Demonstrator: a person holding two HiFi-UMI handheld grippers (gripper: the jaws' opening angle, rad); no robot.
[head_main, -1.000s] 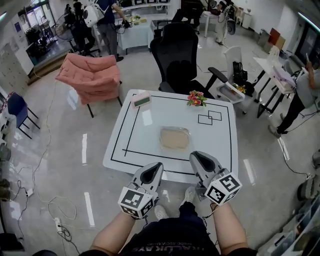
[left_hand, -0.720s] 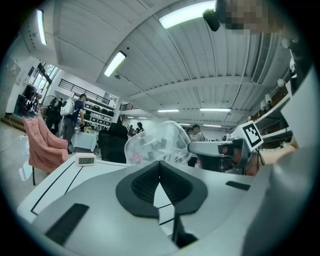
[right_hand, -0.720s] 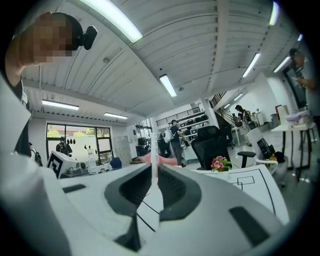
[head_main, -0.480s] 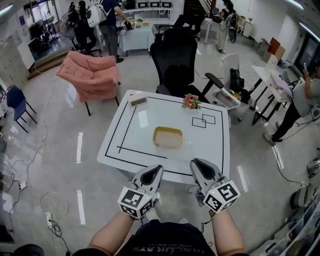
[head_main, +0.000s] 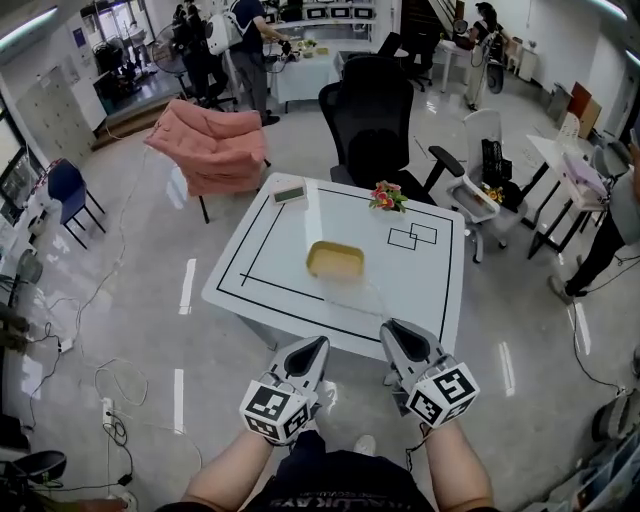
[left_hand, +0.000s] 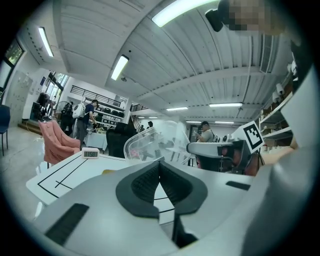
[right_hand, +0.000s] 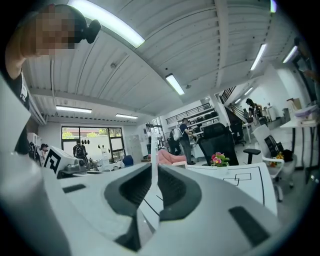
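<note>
Hovering just off the near edge of the white table (head_main: 440, 290), both my grippers point at its black-lined top. Behind the table's far edge stands a black office chair (head_main: 375, 110).

Right gripper (head_main: 396, 328) first: jaws clenched, nipping the thin rim of a clear plastic lid (head_main: 368, 297). In the right gripper view the rim rises as a narrow see-through strip straight out from between my pads (right_hand: 170, 187). The lid hangs above the table's near edge, clear of the surface. From the left gripper view it shows as a see-through dome (left_hand: 157, 140) beside my right gripper.

Left gripper (head_main: 316, 346) now: jaws pressed together, tips meeting, nothing between them. It is well apart from the lid.

At the table's middle lies a shallow yellow tray (head_main: 334, 260), uncovered. At the table's far edge stands a small bunch of pink flowers (head_main: 386, 196), and on its far left corner a little digital timer (head_main: 291, 192).
</note>
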